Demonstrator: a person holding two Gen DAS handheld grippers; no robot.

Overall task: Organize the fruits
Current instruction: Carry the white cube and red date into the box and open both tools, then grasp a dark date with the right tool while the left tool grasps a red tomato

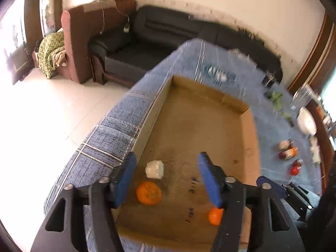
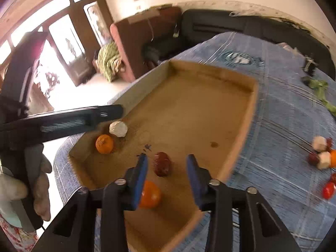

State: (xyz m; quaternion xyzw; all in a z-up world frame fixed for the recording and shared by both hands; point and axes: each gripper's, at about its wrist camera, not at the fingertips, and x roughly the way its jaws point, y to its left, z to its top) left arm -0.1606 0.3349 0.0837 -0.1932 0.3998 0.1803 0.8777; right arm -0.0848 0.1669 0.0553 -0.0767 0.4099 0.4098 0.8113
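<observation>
Both the left gripper point(image 1: 166, 176) and right gripper point(image 2: 166, 175) hang with jaws spread, empty, over the shallow brown cardboard tray point(image 2: 250, 113) on the blue-clothed desk point(image 2: 283, 115). At its near edge lie two round orange fruits point(image 2: 104, 144), a white lump point(image 2: 118, 128) and a dark red, seemingly wrinkled fruit point(image 2: 161, 163).

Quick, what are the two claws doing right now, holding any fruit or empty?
Left claw: open, holding nothing, above the cardboard tray.
Right claw: open, holding nothing; a dark red fruit lies in the tray between its fingers, untouched.

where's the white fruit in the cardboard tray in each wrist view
Left wrist: white fruit low and left of centre, just above an orange, by the tray's left wall.
Right wrist: white fruit left of centre, up-right of the same orange.
Shared landmark: cardboard tray.
</observation>
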